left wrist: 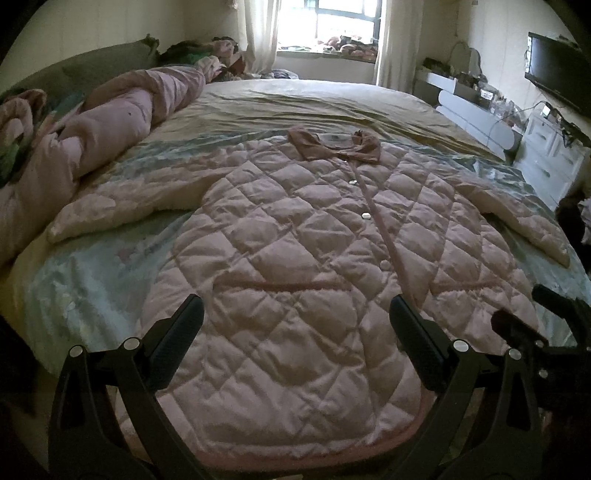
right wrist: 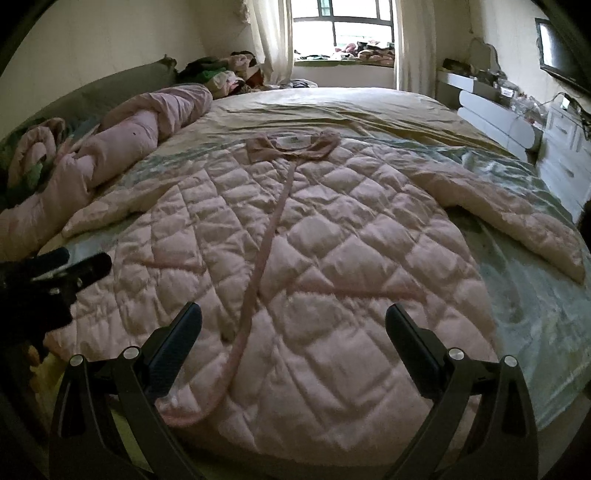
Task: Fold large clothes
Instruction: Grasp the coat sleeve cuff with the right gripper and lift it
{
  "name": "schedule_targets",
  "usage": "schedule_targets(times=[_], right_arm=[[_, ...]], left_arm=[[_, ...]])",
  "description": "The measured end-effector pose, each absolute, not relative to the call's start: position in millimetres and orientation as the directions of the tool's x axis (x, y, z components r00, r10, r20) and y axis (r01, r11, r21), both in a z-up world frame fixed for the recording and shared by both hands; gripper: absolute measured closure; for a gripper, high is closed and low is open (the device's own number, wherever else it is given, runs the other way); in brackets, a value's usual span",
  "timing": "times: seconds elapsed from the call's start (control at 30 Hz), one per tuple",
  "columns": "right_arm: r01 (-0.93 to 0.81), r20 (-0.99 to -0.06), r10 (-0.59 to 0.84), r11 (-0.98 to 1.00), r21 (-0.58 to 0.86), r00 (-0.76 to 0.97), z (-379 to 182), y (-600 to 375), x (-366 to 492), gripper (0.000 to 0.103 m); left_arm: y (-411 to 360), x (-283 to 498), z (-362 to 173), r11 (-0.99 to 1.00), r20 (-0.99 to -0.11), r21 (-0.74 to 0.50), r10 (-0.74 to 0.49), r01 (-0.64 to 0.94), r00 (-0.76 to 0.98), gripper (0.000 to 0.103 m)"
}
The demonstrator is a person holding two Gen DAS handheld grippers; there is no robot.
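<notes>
A pale pink quilted coat [left wrist: 295, 240] [right wrist: 325, 240] lies flat and face up on the bed, collar [left wrist: 334, 147] far, hem near, both sleeves [left wrist: 122, 206] [right wrist: 517, 225] spread outward. My left gripper [left wrist: 295, 314] hovers open over the coat's lower left half, nothing between its fingers [left wrist: 181, 339]. My right gripper [right wrist: 293, 321] hovers open over the lower right half by the front placket. Each gripper shows at the edge of the other's view: the right one [left wrist: 532, 325], the left one [right wrist: 74, 266].
The bed [left wrist: 303, 96] carries a light blue sheet under the coat. A rolled pink duvet [left wrist: 110, 122] lies along the left side. White drawers [left wrist: 550, 155] and a wall screen [left wrist: 557, 74] stand at the right. A window [right wrist: 340, 26] is at the far end.
</notes>
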State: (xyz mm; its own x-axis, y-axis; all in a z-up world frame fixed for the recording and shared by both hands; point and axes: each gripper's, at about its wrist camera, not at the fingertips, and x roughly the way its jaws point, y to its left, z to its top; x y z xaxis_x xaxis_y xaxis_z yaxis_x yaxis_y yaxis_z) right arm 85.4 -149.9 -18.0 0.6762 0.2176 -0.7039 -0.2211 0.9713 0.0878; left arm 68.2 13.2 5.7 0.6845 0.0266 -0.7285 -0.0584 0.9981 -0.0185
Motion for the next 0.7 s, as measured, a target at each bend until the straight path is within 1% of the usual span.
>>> schedule_targets(times=[0.13,0.27,0.37,0.53,0.7], right_arm=[[-0.219,-0.701,0.236,0.969,0.116,0.672,-14,-153,111,0.004],[-0.217,-0.684,0.247,0.967,0.132,0.687,-8,-159,135,0.004],[-0.214,-0.662,0.257,0.966,0.148,0.704,-2,-166,152,0.004],[-0.176,-0.640,0.221,0.975,0.134,0.736,8,-181,181,0.004],[-0.090,-0.629,0.171,0.983,0.159,0.758,12,-210,207,0.004]], left_arm=[[12,82,5,0.998,-0.734,-0.032,0.015,-0.056,0.679,0.009],[13,100,4,0.997,-0.741,-0.027,0.026,-0.068,0.672,0.009],[15,112,5,0.996,-0.744,-0.045,0.015,-0.072,0.668,0.009],[18,130,5,0.994,-0.737,-0.083,-0.013,-0.072,0.675,0.009],[13,151,4,0.996,-0.748,-0.066,-0.010,-0.059,0.664,0.009]])
